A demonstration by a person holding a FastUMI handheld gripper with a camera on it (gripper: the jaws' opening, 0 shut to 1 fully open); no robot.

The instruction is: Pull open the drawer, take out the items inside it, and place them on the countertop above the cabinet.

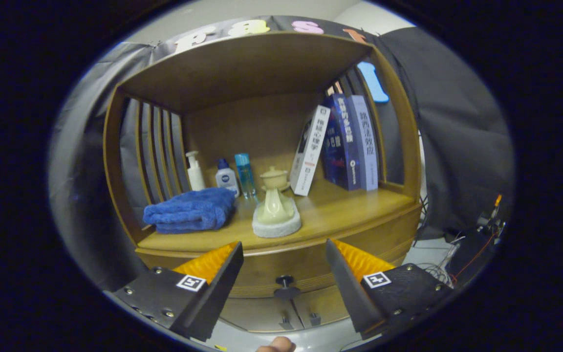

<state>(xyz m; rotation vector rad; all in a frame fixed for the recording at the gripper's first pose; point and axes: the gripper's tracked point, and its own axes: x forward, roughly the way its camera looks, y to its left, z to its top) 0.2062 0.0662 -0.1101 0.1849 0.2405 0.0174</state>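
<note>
Drawer [311,266] shut, its knob [285,281] just ahead between wide-open, empty gripper [284,274] fingers; above on tabletop [350,208], blue towel [191,210], pale teapot [275,205], bottles [226,177], leaning books [340,146]

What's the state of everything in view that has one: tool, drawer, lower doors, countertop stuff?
tool: open, fingers spread, holding nothing
drawer: shut, knob between the fingers, untouched
lower cabinet doors: shut
blue towel: folded, lying on the countertop
teapot: upright on its round base, lid on
three bottles: upright, capped, behind the towel
books: standing; the white one leans toward the others
</note>
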